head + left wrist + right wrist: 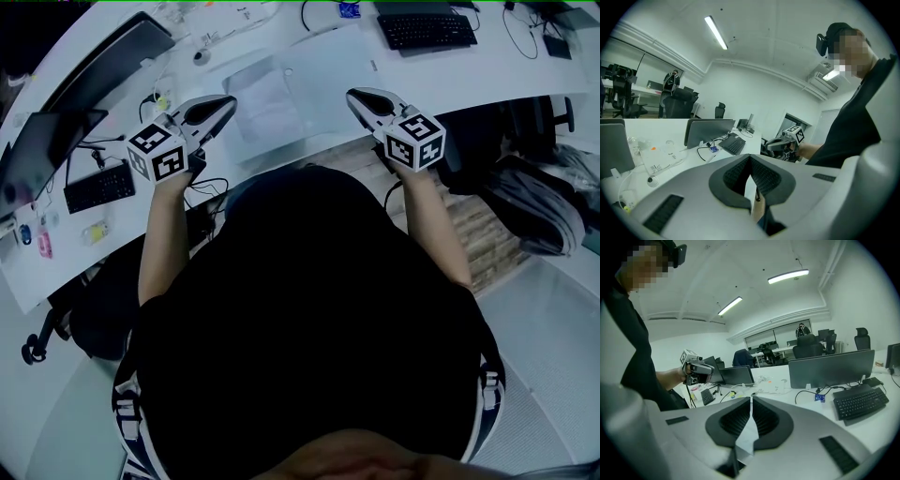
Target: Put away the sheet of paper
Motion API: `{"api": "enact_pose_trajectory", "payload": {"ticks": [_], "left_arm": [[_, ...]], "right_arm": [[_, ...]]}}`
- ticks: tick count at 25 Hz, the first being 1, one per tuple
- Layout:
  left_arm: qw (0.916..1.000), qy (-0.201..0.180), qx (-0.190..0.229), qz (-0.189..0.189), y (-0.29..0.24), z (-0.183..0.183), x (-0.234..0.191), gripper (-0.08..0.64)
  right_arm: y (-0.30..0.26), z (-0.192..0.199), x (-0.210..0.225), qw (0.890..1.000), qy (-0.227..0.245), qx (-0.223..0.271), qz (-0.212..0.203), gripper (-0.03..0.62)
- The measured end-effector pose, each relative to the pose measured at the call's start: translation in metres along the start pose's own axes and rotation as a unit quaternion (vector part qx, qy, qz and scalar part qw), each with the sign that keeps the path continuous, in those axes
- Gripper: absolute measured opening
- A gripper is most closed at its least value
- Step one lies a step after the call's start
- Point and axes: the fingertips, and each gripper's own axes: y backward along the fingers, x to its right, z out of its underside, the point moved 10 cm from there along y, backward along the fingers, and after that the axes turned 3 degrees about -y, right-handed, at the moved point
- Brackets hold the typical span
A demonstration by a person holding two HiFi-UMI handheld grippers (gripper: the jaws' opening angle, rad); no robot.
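Observation:
In the head view the pale sheet of paper (pixel 314 80) spans the near edge of the white desk (pixel 487 80), between my two grippers. A greyer rectangular part (pixel 267 98) shows at its left; I cannot tell whether that is a separate sleeve. My left gripper (pixel 230 101) is at the sheet's left side. In the left gripper view, the left gripper (pixel 750 158) is shut with a thin white edge of paper (pixel 751 192) between the pads. My right gripper (pixel 352 94) is at the sheet's right side. Seen in its own view, the right gripper (pixel 751 399) is shut on a white corner of paper (pixel 747 434).
A black keyboard (pixel 427 28) lies at the back right of the desk, a dark monitor (pixel 103 56) at the back left. On the lower desk to the left sit a small keyboard (pixel 98 186) and cables. A chair with a bag (pixel 539 206) stands to the right.

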Motion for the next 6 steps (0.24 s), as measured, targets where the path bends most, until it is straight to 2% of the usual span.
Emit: {"api": "enact_pose_trajectory", "payload": {"ticks": [6], "left_arm": [[0.9997,-0.018,0.002,0.016,-0.009,-0.008,0.005,0.020]], "right_arm": [[0.017,0.004,0.001,0.999,-0.035,0.013,0.009,0.015]]}}
